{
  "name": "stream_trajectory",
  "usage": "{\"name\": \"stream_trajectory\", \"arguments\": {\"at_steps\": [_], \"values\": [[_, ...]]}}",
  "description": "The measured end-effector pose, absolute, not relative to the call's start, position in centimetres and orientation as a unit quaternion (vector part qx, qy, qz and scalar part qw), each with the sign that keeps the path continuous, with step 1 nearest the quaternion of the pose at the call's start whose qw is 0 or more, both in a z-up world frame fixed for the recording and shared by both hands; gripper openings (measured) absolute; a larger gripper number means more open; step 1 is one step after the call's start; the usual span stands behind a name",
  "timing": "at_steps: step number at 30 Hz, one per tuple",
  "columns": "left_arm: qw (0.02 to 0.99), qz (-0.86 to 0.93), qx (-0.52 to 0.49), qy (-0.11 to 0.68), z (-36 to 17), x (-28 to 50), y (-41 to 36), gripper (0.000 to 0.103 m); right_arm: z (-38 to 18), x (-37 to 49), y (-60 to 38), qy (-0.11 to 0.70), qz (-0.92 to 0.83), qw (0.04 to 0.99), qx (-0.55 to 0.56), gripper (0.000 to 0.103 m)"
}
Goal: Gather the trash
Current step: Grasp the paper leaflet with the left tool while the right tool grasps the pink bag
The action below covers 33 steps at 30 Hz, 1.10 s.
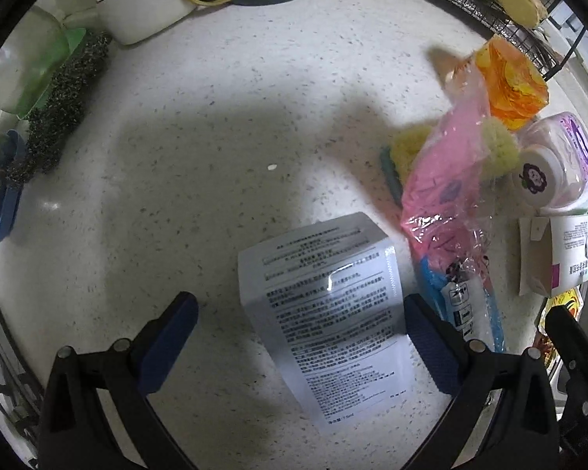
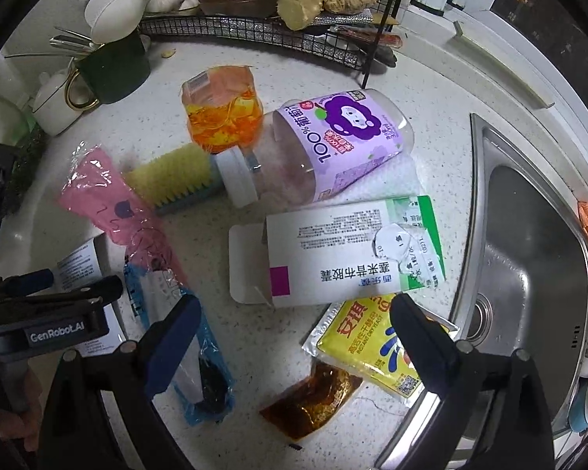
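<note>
bottle (image 2: 333, 149) one, medicine box (image 2: 349, 250) one, sachets three, hand-held grippers two

The left gripper (image 1: 302, 337) has a black plastic frame with round silver screws at its joints; its fingers (image 1: 168, 342) carry textured dark-blue pads; the right gripper (image 2: 296, 337) matches it; the white marking "GenRobot.AI" sits on a black body seen from the right wrist.
</note>
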<state>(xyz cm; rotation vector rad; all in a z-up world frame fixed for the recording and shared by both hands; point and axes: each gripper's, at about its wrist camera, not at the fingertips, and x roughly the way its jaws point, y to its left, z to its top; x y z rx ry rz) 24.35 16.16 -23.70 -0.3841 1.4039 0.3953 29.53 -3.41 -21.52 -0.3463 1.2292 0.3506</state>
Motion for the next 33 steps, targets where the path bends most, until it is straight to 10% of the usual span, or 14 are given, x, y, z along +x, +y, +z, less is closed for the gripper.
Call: {"name": "stream_trajectory", "arguments": {"at_steps": [5, 11, 30, 33], "values": [[0.741, 0.181, -0.161, 0.627, -22.8, 23.3, 14.3, 0.066, -21.5, 29.0, -3.2, 0.571, 0.167, 0.787, -0.162, 0.097], [0.744, 0.162, -0.196, 0.618, -22.2, 21.2, 14.8, 0.049, -21.9, 27.6, -2.1, 0.579, 0.193, 0.775, -0.163, 0.092], [0.754, 0.171, -0.209, 0.599, -21.6, 15.8, 18.3, 0.045, -26.4, 23.8, 4.0, 0.605, 0.262, 0.726, -0.198, 0.060], [0.753, 0.171, -0.209, 0.600, -22.0, 16.1, 18.1, 0.045, -26.6, 23.6, 4.7, 0.594, 0.260, 0.731, -0.213, 0.038]]}}
